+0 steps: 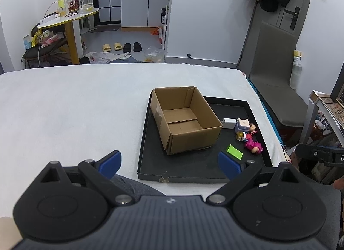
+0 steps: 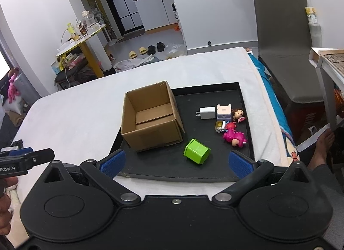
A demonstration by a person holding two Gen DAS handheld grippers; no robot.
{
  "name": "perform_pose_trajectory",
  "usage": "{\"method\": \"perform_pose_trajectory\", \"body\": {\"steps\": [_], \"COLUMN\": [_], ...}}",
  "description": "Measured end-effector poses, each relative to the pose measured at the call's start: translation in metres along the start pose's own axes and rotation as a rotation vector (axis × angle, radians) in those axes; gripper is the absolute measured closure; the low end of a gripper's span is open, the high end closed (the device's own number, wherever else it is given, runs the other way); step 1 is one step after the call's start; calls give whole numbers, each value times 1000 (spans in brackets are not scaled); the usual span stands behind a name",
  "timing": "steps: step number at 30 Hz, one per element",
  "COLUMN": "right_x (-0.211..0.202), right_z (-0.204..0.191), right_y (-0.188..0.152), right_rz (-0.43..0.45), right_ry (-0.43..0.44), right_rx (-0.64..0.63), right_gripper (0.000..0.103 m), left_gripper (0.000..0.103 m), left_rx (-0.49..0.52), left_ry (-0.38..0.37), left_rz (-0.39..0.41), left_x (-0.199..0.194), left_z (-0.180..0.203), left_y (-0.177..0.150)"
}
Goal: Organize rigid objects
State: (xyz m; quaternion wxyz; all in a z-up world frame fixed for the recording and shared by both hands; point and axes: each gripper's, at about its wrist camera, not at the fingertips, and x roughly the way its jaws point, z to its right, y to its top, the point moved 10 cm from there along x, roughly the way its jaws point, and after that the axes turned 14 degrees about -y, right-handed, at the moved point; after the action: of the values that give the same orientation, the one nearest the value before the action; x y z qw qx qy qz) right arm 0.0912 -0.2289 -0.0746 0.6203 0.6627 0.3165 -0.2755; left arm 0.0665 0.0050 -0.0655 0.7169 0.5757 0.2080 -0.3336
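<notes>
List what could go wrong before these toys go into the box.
The small items sit crowded: the white charger, pale cube, doll head and pink dinosaur nearly touch, so open fingers may knock neighbours. The green block lies tilted and could roll. The light cardboard box might slide.

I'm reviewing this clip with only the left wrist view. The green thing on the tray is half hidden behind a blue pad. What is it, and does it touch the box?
Observer: From the right wrist, the green block is a small cube-like piece lying tilted on the black tray, apart from the cardboard box.
Operator: I only see the edge of the right gripper. Is it open?
Observer: Yes, the right gripper is open, with nothing between its pads.
Operator: Which way does the white charger face?
Observer: The prongs of the white charger point toward the cardboard box.
</notes>
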Motion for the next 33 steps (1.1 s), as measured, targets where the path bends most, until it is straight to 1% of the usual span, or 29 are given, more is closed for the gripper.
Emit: {"method": "perform_pose_trajectory", "body": {"steps": [11, 17, 20, 26, 29, 33], "right_x": [-2, -4, -6, -3, -3, -3], "right_z": [-5, -6, -6, -4, -5, -7], "right_y": [-1, -1, 0, -3, -5, -5], "right_rz": [3, -1, 9, 6, -1, 3], "right_ry": [-8, 33, 14, 12, 33, 33], "right_rx": [-14, -2, -9, -6, 6, 2], "right_gripper": [0, 0, 0, 0, 0, 0], "left_gripper": [7, 7, 7, 7, 7, 7], "left_rx": [-2, -3, -4, -1, -2, 3], "left_ry": [-1, 0, -1, -3, -2, 3], "left_rz": [5, 6, 7, 5, -1, 5], "left_x": [-2, -3, -3, -2, 0, 0], "left_z": [0, -1, -1, 0, 0, 0], "left_y": [-1, 0, -1, -1, -3, -3]}}
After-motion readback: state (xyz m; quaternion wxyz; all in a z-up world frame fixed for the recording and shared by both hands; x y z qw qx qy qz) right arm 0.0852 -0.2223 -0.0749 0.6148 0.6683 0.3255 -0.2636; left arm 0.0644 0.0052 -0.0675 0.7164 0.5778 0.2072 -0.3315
